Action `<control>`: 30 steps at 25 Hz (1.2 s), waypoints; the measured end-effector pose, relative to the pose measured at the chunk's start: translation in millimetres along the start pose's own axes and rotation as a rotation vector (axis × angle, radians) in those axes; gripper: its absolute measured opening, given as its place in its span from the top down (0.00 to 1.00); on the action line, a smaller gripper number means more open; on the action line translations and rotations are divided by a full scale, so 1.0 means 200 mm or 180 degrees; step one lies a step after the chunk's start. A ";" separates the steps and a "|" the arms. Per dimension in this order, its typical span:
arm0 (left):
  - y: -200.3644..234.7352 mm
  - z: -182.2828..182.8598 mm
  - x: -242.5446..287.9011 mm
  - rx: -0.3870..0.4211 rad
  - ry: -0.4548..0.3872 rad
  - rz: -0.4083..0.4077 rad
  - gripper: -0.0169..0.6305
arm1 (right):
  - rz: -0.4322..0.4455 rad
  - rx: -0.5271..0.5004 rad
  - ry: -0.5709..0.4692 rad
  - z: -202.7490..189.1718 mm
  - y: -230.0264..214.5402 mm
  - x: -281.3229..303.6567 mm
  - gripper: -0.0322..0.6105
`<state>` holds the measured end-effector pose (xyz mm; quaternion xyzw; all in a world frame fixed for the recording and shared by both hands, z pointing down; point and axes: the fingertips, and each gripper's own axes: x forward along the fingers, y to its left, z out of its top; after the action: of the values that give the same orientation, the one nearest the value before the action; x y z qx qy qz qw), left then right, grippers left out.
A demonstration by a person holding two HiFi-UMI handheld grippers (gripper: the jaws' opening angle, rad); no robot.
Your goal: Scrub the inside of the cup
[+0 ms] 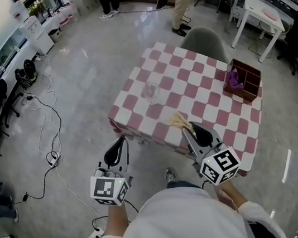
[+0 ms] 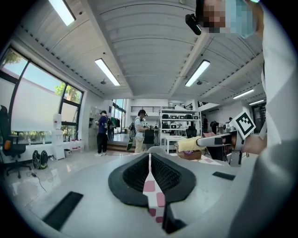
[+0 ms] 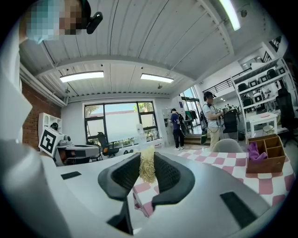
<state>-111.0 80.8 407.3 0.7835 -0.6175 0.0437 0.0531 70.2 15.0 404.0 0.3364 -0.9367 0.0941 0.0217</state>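
Your right gripper has its jaws clamped on a pale yellow fibrous scrubber. In the head view the scrubber pokes out over the near edge of the counter. Your left gripper has its jaws pressed together with nothing between them. It's held just off the counter's near-left corner. The clear cup stands upright on the checkered cloth, at about 11 o'clock from the right gripper and well apart from both grippers. A wooden divided box sits at the counter's 3 o'clock edge, with something purple in one compartment. A grey chair is at the counter's 12 o'clock side.
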 end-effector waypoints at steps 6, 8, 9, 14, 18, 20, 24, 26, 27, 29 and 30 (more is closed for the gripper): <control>0.07 0.04 0.19 0.0039 -0.0058 0.0100 0.91 | 0.0112 -0.0016 0.0022 0.03 -0.15 0.16 0.80; 0.08 0.04 0.25 0.0048 -0.0068 0.0105 0.91 | 0.0142 -0.0031 0.0030 0.03 -0.19 0.20 0.80; 0.08 0.03 0.28 0.0052 -0.0072 0.0103 0.91 | 0.0150 -0.0041 0.0036 0.03 -0.21 0.22 0.80; 0.10 0.02 0.40 0.0037 -0.0063 0.0073 0.91 | 0.0146 -0.0042 0.0064 0.02 -0.29 0.29 0.80; 0.13 0.01 0.50 0.0015 -0.0053 0.0008 0.91 | 0.0124 -0.0014 0.0086 0.01 -0.34 0.34 0.80; 0.15 0.01 0.56 0.0026 -0.0061 -0.0051 0.91 | 0.0091 0.0015 0.0082 0.00 -0.36 0.37 0.80; 0.21 0.02 0.69 0.0052 -0.0044 -0.0230 0.91 | -0.0052 0.0057 0.0057 0.01 -0.41 0.44 0.80; 0.24 0.04 0.77 0.0082 -0.0031 -0.0353 0.91 | -0.0140 0.0088 0.0049 0.02 -0.43 0.47 0.80; 0.25 0.05 0.80 0.0107 -0.0027 -0.0420 0.91 | -0.0186 0.0103 0.0041 0.02 -0.44 0.49 0.80; 0.27 0.07 0.87 0.0136 -0.0027 -0.0553 0.91 | -0.0278 0.0123 0.0016 0.03 -0.45 0.53 0.80; 0.28 0.07 0.90 0.0147 -0.0028 -0.0617 0.91 | -0.0318 0.0129 0.0003 0.04 -0.46 0.55 0.80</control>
<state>-123.3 -107.3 418.4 0.8408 -0.5379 0.0491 0.0364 43.4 -125.0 423.2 0.3832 -0.9166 0.1119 0.0200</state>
